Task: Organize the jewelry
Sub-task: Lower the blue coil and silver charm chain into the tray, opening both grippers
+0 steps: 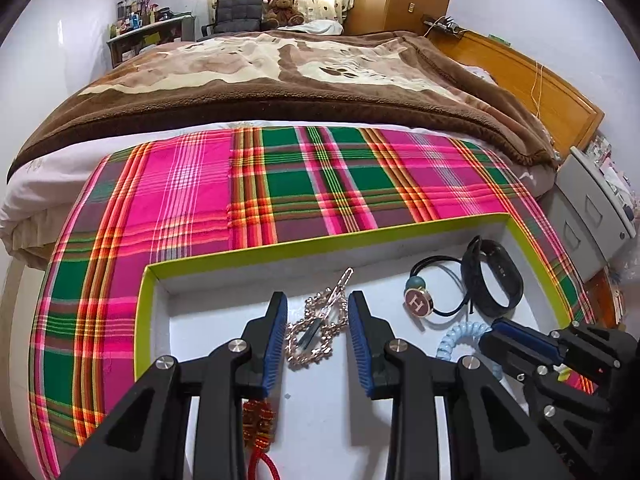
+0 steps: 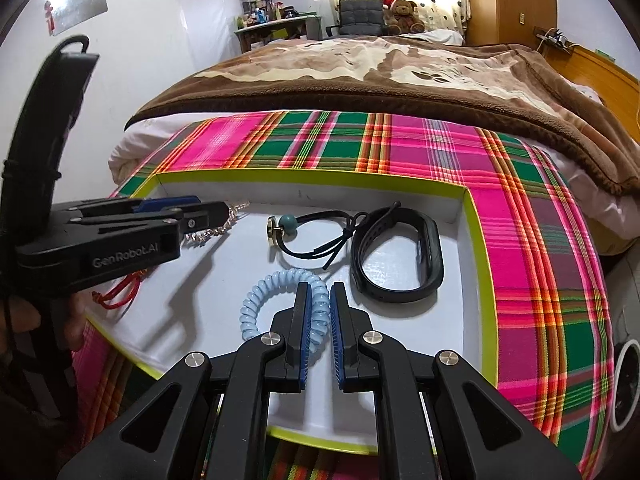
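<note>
In the lower middle of the left view, the left claw (image 1: 318, 312) stands apart around the limp, light chain (image 1: 316, 330) in the tray (image 1: 280, 246); take a bunched part. At right, the right claw (image 2: 320, 300) is clamped on the springy coil tie (image 2: 280, 300).

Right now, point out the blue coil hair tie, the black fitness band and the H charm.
Blue coil hair tie (image 2: 256, 300), right wrist view, left arc of coil.
Black fitness band (image 2: 430, 248), right wrist view, tracker body.
H charm (image 1: 419, 303), left wrist view, round face.
</note>
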Demonstrator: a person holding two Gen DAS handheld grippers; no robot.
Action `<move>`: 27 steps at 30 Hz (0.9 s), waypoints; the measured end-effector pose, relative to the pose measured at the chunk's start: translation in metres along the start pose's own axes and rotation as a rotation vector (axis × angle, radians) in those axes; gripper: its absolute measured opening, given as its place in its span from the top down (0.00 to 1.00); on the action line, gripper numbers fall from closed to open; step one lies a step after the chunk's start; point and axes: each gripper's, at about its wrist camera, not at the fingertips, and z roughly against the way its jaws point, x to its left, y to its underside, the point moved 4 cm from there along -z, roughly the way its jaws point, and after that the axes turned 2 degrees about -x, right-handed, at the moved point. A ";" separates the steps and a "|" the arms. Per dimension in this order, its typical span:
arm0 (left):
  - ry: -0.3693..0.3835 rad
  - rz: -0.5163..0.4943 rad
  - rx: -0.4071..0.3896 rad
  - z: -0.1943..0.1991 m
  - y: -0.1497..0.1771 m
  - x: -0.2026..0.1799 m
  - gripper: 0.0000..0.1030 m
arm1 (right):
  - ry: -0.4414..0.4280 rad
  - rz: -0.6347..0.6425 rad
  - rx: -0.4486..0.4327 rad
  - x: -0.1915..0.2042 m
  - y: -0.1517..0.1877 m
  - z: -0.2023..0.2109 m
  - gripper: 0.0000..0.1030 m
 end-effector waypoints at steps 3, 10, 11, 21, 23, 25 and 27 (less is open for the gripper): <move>-0.003 0.004 0.002 -0.001 0.001 0.001 0.68 | 0.009 0.009 0.001 0.003 0.000 -0.001 0.90; 0.004 0.009 -0.009 0.007 0.001 0.001 0.66 | 0.029 0.006 -0.010 0.004 -0.001 0.003 0.90; 0.006 0.012 -0.010 0.008 0.001 0.001 0.66 | 0.029 0.003 -0.013 0.004 -0.001 0.004 0.89; 0.023 0.027 -0.048 0.038 0.008 -0.001 0.60 | 0.027 -0.013 -0.053 0.003 0.002 0.024 0.63; 0.022 0.032 -0.063 0.048 0.010 -0.001 0.59 | 0.018 -0.022 -0.066 0.003 0.003 0.030 0.62; 0.026 0.040 -0.085 0.059 0.014 -0.001 0.59 | 0.016 -0.025 -0.077 0.004 0.005 0.036 0.62; 0.029 0.042 -0.099 0.069 0.020 -0.001 0.58 | 0.015 -0.024 -0.087 0.006 0.007 0.042 0.62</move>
